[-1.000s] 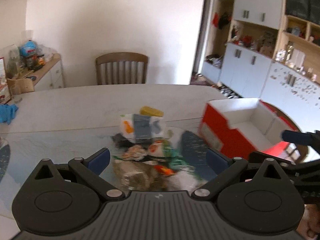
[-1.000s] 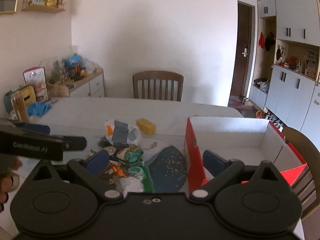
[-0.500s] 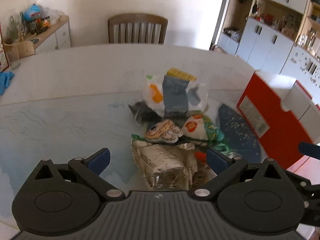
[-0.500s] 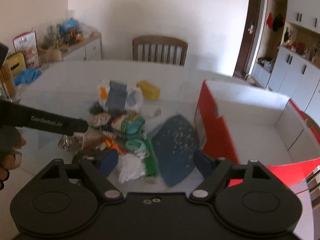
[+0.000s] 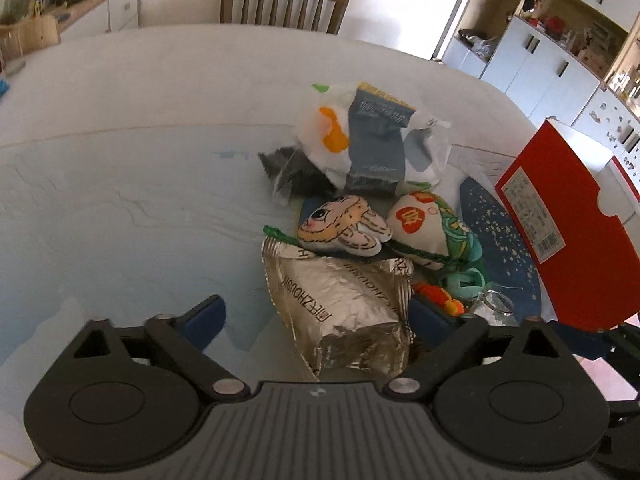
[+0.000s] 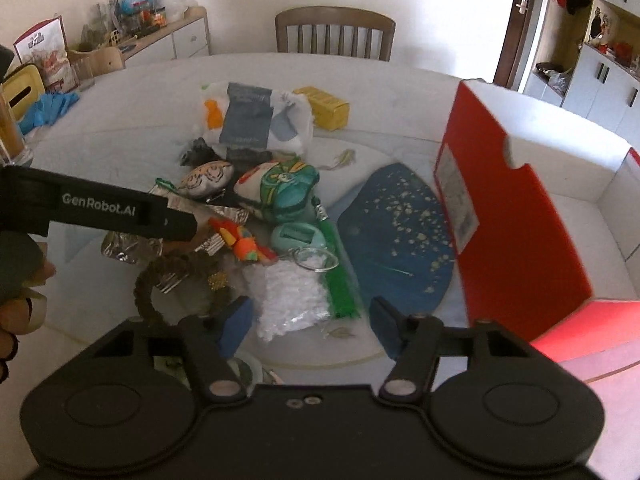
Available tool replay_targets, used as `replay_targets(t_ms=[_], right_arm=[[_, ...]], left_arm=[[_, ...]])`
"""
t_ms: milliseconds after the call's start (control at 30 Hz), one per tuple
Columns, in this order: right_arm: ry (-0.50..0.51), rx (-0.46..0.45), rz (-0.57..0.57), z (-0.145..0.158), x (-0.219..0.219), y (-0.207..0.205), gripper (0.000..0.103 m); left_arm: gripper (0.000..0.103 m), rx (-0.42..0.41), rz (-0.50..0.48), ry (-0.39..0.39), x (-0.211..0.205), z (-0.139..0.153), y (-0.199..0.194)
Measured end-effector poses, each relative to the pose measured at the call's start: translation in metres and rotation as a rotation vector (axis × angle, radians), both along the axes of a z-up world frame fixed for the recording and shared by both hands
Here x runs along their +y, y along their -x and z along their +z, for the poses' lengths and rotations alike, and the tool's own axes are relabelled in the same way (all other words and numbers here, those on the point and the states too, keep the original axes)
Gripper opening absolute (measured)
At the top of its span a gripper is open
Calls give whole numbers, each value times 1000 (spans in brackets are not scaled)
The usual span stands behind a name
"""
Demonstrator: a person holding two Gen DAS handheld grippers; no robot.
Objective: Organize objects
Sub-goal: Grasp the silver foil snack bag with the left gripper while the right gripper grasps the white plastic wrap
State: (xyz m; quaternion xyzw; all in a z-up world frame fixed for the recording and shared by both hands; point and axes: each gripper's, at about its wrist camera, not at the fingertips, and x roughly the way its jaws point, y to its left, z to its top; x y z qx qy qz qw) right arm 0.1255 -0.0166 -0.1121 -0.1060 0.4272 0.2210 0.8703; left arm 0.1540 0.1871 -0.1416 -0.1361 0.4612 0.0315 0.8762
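Clutter heaps mid-table beside the red box; left gripper straddles a half-hidden foil bag, right gripper closing, empty, over bubble wrap.

The left gripper tilts steeply downward, its jaws spread wide though they have just been closing a little — a silver bag lies between the blue pads, the right pad right at its edge, and contact cannot be told. The right gripper is tilted down alike, its jaws about half apart and just closing, with white crinkly material between the pads and not pressed. In the right wrist view the left gripper's black body reaches in from the left edge, and the hand holding it shows there.
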Motion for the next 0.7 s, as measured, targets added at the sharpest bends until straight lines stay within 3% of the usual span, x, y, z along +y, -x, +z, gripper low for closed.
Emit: replay_targets(t_ms=[67,200,333,700], right_arm=[[5,5,3,-2,4,-2,63],[0,44,-10,-7,7,-9,58],[-9,78,-16,-9,7,-12,43],[-10,96,-23,2,4,-9,26]], left_arm=[[93,5,-2,24,3,-2,-1],[83,5,-12,59,7,-2,-1],[58,-6,-43,97,6,1,-1],[49,-6,-47,101,12,7,6]])
